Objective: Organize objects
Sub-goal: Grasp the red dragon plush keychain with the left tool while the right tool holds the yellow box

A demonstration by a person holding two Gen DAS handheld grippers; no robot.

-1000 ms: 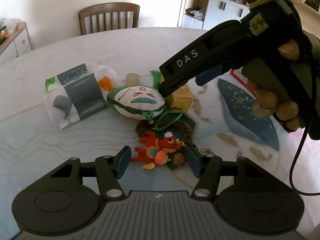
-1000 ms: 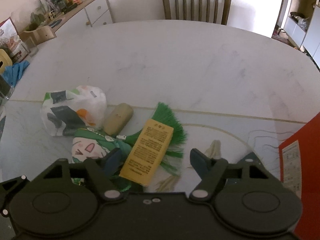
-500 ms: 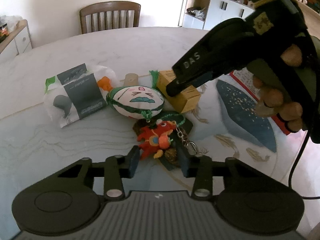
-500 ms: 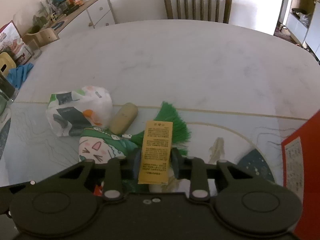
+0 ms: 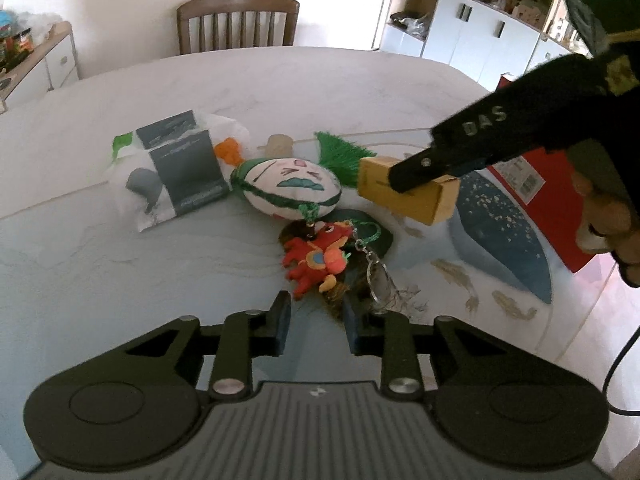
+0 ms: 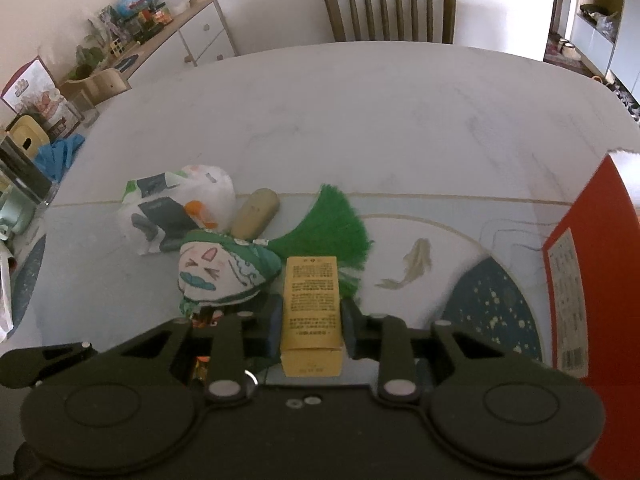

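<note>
My right gripper (image 6: 311,322) is shut on a yellow box (image 6: 311,300) and holds it above the table; in the left wrist view the box (image 5: 432,200) hangs at the right gripper's tip. My left gripper (image 5: 314,320) is partly closed around the lower end of a red dragon keychain (image 5: 318,256), which lies on a dark furry thing; whether the pads touch it I cannot tell. A white pouch with a face and a green tassel (image 5: 292,188) lies behind it. A white tissue pack (image 5: 176,172) lies at the left.
A beige cylinder (image 6: 256,212) lies beside the tissue pack. A red box (image 6: 580,280) stands at the right on the table. A wooden chair (image 6: 388,4) stands at the far side. A cluttered sideboard (image 6: 160,36) is at the left.
My right gripper closed on the yellow box and lifted it to the right. My left gripper narrowed around the red keychain and drew back a little.
</note>
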